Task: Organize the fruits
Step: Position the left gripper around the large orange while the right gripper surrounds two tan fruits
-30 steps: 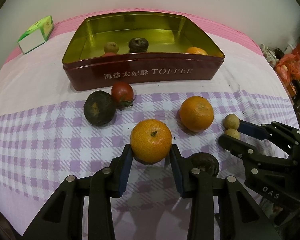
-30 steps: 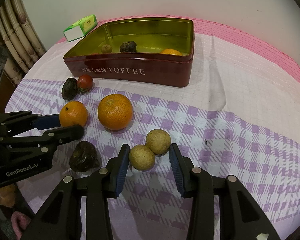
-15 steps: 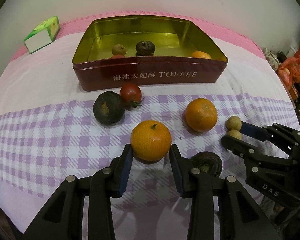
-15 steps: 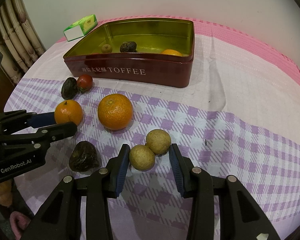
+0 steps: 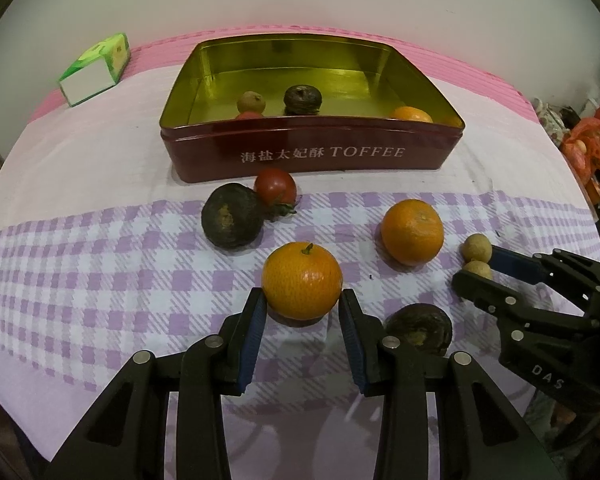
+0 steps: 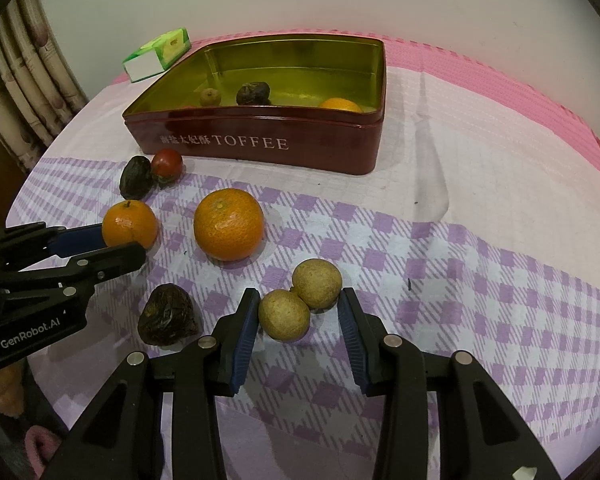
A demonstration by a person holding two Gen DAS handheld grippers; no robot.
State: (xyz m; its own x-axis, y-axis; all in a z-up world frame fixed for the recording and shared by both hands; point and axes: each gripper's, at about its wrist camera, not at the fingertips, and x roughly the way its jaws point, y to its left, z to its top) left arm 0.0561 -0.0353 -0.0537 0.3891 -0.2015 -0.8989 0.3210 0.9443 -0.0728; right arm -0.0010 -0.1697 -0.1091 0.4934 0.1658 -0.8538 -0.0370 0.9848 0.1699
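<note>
Left wrist view: since a second ago the tin (image 5: 312,156) sits further right in frame. In the right wrist view the left gripper (image 5: 302,297) and its orange have slid slightly left. Nothing else has shifted.

Left gripper is clenched on the held orange (image 5: 302,280), in front of the tin's middle, with a shadow under it. Right gripper (image 6: 298,305) is closed on the longans (image 6: 300,300), a touching pair, with one pad against each. They are in front of the tin, toward its right end.

Counts:
- Oranges, three: the held orange, the loose orange (image 5: 412,232) on the cloth (image 5: 80,280) in front of the tin's right half, and the tin orange (image 5: 410,114) in its right front corner.
- Dark fruits, three: one inside the tin (image 5: 302,99), one (image 5: 232,216) just in front of it, and one (image 5: 418,330) further out, by the left gripper.
- Tomato (image 5: 275,187), one, touching the front dark fruit. A red sliver behind the tin's front wall we can't identify.
- Longans, two, plus one small tan fruit (image 5: 251,102) in the tin.
- Green box (image 5: 96,68), one, to the left of the tin.
</note>
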